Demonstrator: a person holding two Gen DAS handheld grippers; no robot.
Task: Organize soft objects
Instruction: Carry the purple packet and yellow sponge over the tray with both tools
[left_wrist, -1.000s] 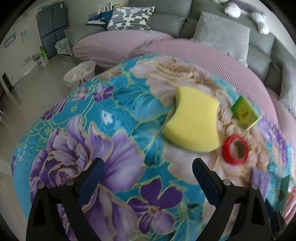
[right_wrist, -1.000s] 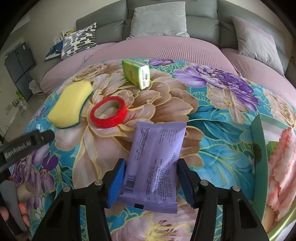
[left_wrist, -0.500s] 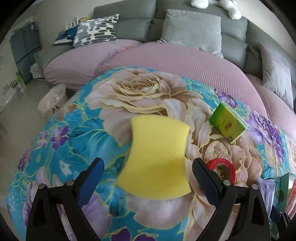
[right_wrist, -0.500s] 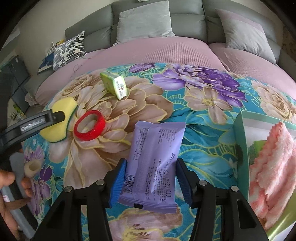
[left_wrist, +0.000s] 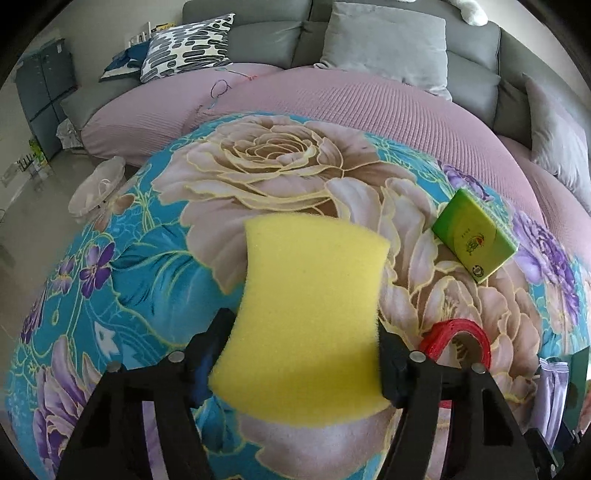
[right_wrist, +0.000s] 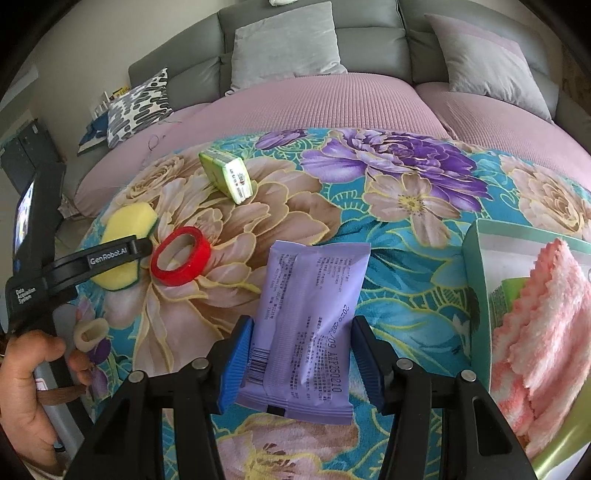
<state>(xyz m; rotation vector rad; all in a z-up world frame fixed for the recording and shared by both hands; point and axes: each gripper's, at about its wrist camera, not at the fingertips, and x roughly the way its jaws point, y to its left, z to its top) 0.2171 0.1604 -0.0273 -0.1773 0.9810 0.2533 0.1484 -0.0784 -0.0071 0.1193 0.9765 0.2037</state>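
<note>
A yellow sponge (left_wrist: 310, 310) lies on the floral cloth (left_wrist: 155, 258). My left gripper (left_wrist: 306, 332) straddles its near half, jaws closing, both pads against its sides. From the right wrist view the same sponge (right_wrist: 125, 221) sits at far left under the left gripper's finger (right_wrist: 110, 254). My right gripper (right_wrist: 303, 332) is shut on a purple packet (right_wrist: 314, 295), blue pads pressing its long edges. At the right, a green box (right_wrist: 476, 258) holds a folded pink towel (right_wrist: 535, 314).
A red tape ring (right_wrist: 181, 254) lies between sponge and packet. A small green carton (right_wrist: 229, 173) lies farther back. A person's hand (right_wrist: 26, 376) holds the left tool. Behind the cloth are a pink cover (left_wrist: 351, 103) and grey sofa cushions (left_wrist: 384, 33).
The left gripper came in over the sponge from its left, and its jaws narrowed from wide open onto the sponge's sides. The right gripper keeps the purple packet, shifted slightly.
</note>
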